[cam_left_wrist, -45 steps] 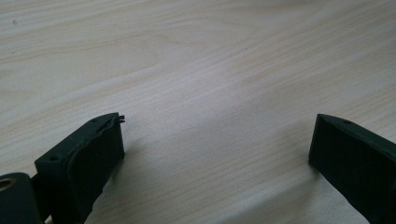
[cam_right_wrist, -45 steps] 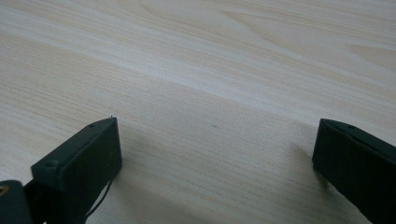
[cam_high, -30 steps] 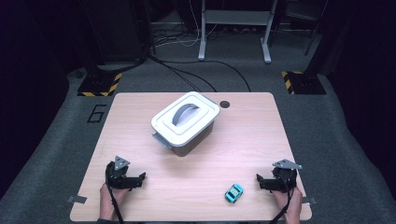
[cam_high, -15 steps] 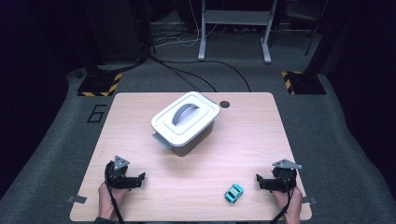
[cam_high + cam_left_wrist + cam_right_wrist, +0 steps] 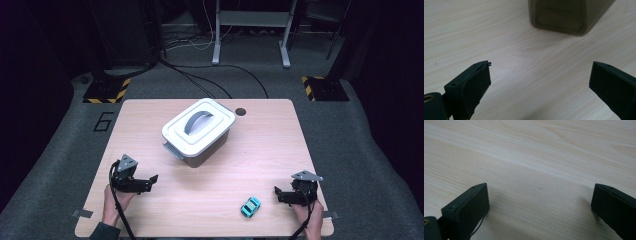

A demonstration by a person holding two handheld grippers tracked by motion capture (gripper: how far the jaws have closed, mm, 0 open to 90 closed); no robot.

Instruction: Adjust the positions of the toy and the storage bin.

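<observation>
High view: a light wooden desk [image 5: 150, 125] carries a grey translucent plastic storage box with a white lid and grey handle [image 5: 198, 131], standing closed a little behind the desk's centre. A small turquoise toy car [image 5: 250, 206] lies on the desk near the front edge, right of centre.

The left tool [image 5: 150, 181] rests low at the front left of the desk, held in the person's left hand [image 5: 114, 200], pointing rightward. Its jaws stand apart with nothing between them. The storage box is well apart from it, further back and to the right.

The right tool [image 5: 279, 194] sits at the front right, held in the person's right hand [image 5: 306, 212], pointing leftward towards the toy car. The car lies near its tips but not touching them. Its jaws are likewise spread and empty.

Left gripper view: the two black jaws are wide apart over bare wood; the lower corner of the storage box [image 5: 570, 15] stands ahead.

Right gripper view: both jaws are wide apart over bare wood grain.
</observation>
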